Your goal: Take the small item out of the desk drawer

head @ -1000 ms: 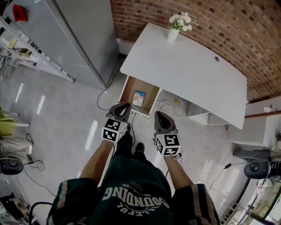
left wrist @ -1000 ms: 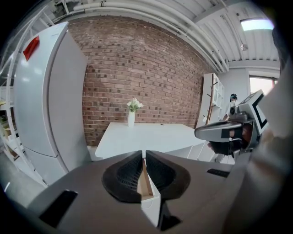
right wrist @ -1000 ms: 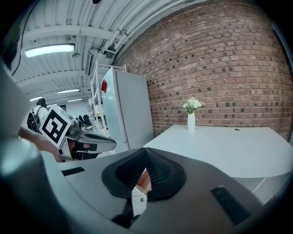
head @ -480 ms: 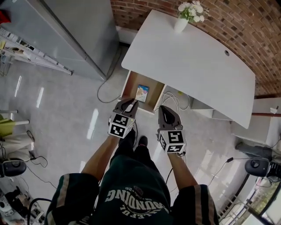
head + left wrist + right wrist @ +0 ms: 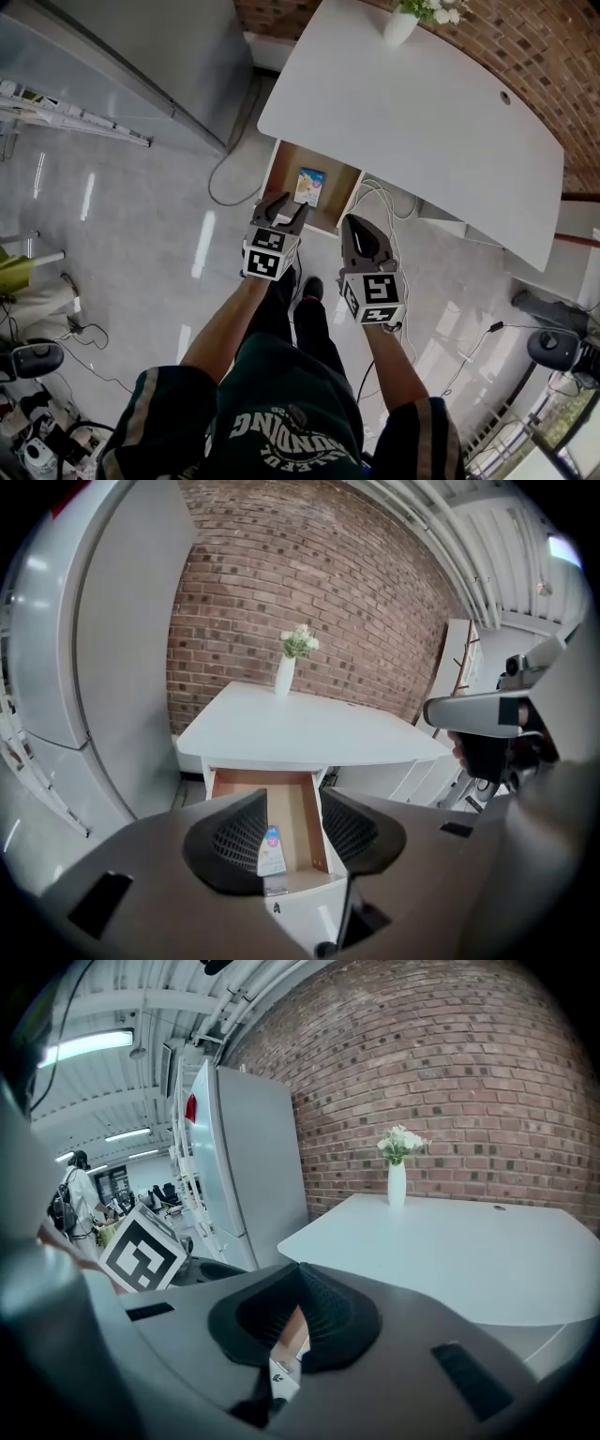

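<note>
The white desk (image 5: 422,122) has its wooden drawer (image 5: 284,178) pulled out toward me. A small flat colourful packet (image 5: 310,185) lies inside on the drawer floor, and it also shows as the packet (image 5: 272,847) in the left gripper view. My left gripper (image 5: 286,208) hovers just in front of the drawer's front edge. Its jaws are opening, and nothing is between the pads. The drawer (image 5: 315,817) is framed in their gap. My right gripper (image 5: 352,225) hangs to the right of the drawer, shut and empty, and the right gripper (image 5: 295,1309) shows its pads touching.
A white vase of flowers (image 5: 403,21) stands at the desk's far edge. A tall grey cabinet (image 5: 141,56) rises to the left of the desk. Cables (image 5: 380,202) trail on the floor beneath the desk, right of the drawer. A brick wall lies behind.
The left gripper's jaws were shut and have parted. Both grippers have moved slightly forward toward the drawer, and the head view has shifted with them.
</note>
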